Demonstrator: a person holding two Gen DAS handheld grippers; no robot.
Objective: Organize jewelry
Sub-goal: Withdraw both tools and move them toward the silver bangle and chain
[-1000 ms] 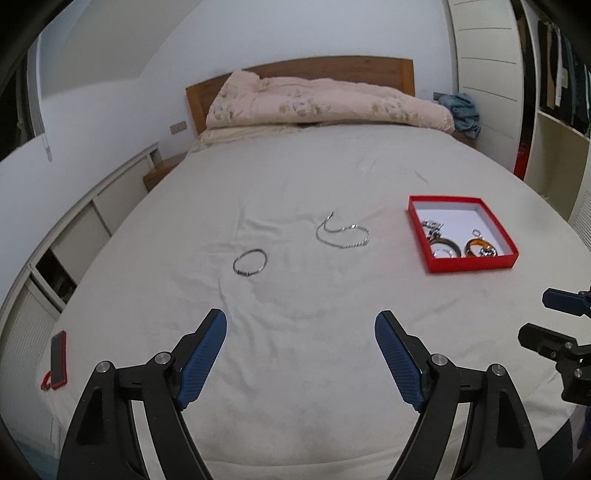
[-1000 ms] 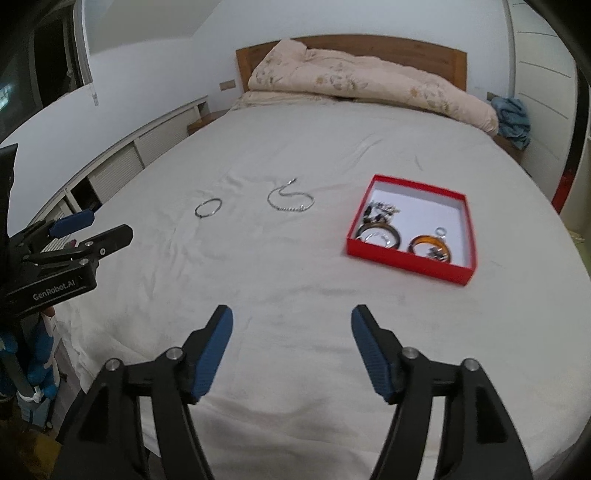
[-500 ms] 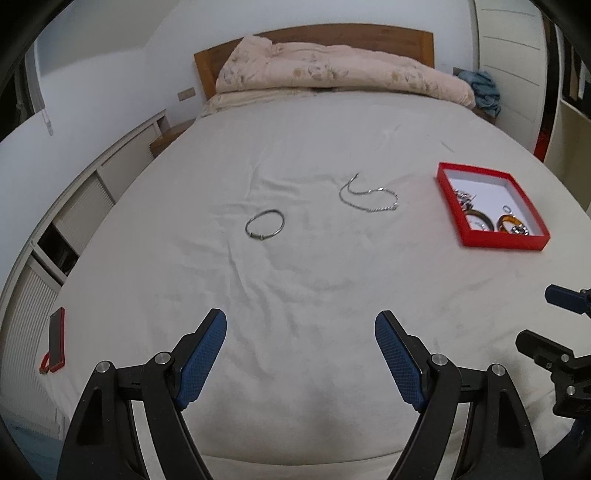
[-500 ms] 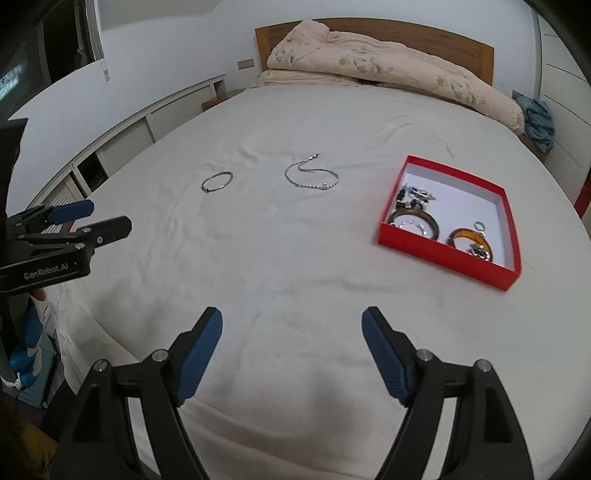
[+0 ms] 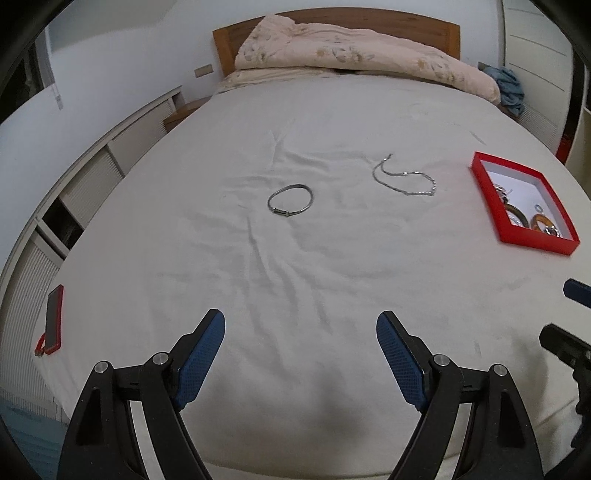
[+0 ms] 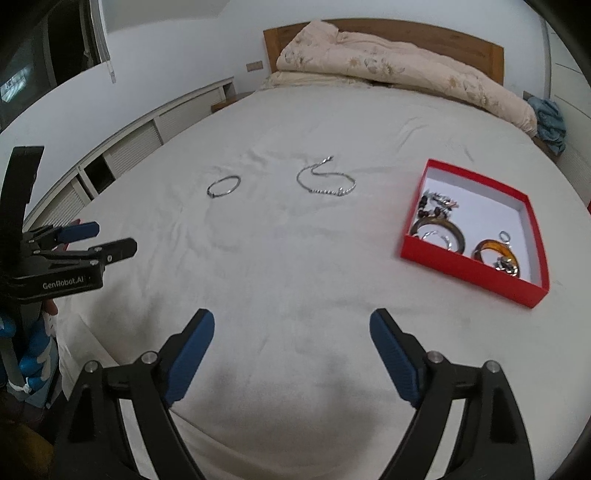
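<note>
**Two pieces of jewelry lie loose on the bed, the red box waits at the right**

The silver bangle (image 5: 290,199) lies flat on the white bed sheet (image 5: 295,280), in the middle part of the bed and a little to the left. To its right, apart from it, lies the silver chain bracelet (image 5: 404,179), spread in an open curve. Both are far in front of my grippers and nothing touches them.

Further to the right is the red box (image 6: 476,267) with a white inside. In it I see a dark round bangle (image 6: 439,230), an amber bangle (image 6: 496,253) just beside it, and a small heap of dark and metallic pieces (image 6: 437,205) in the far corner. I cannot tell what each small piece is.

My left gripper (image 5: 300,326) is over the near part of the sheet, its blue pads wide apart and nothing between them. My right gripper (image 6: 291,326) is also over the near sheet, to the right of the left one; its jaws are opening and the space between them is empty.

At the far end of the bed a beige duvet (image 5: 354,51) is piled against the wooden headboard (image 5: 424,27). A blue cloth (image 5: 509,88) lies at the far right. At the left side, below the bed edge, is a phone in a red case (image 5: 53,319).
</note>
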